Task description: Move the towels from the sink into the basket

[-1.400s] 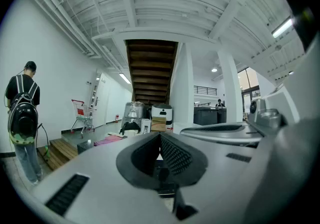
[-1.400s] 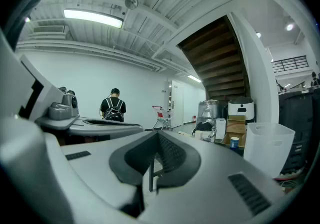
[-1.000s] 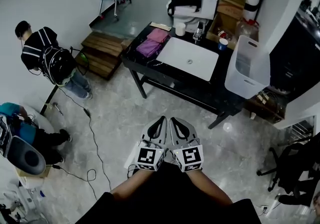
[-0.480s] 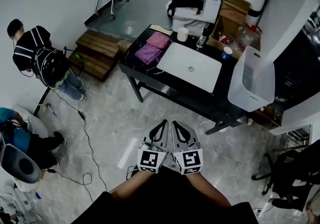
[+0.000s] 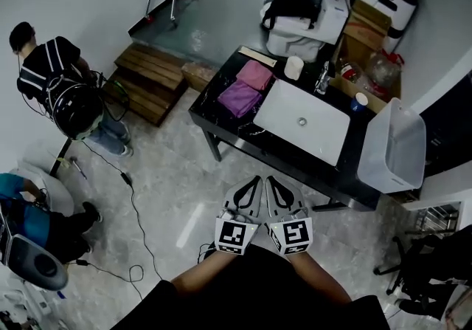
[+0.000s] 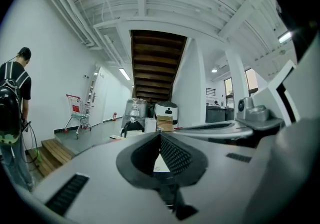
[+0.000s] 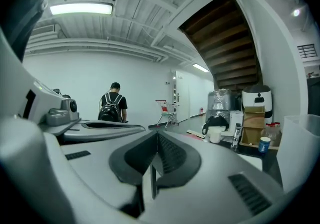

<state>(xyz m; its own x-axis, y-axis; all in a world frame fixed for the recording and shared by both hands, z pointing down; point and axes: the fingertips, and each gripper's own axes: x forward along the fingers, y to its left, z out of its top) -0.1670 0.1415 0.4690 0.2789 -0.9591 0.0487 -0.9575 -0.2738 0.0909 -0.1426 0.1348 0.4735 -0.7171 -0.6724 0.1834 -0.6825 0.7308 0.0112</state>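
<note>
Towels, a purple folded cloth (image 5: 238,97) and a pink folded cloth (image 5: 256,74), lie not in the white rectangular sink (image 5: 324,136) but on the black counter (image 5: 287,159) just left of it, one behind the other. The white plastic basket (image 5: 377,166) stands at the counter's right end. The cloths lie ahead and slightly left of the left gripper (image 5: 254,182) and right gripper (image 5: 273,181), well apart; the left looks nearer. Both grippers' jaws are closed on nothing. Only the head view shows the basin bare; the gripper views confirm the tips meet.
</note>
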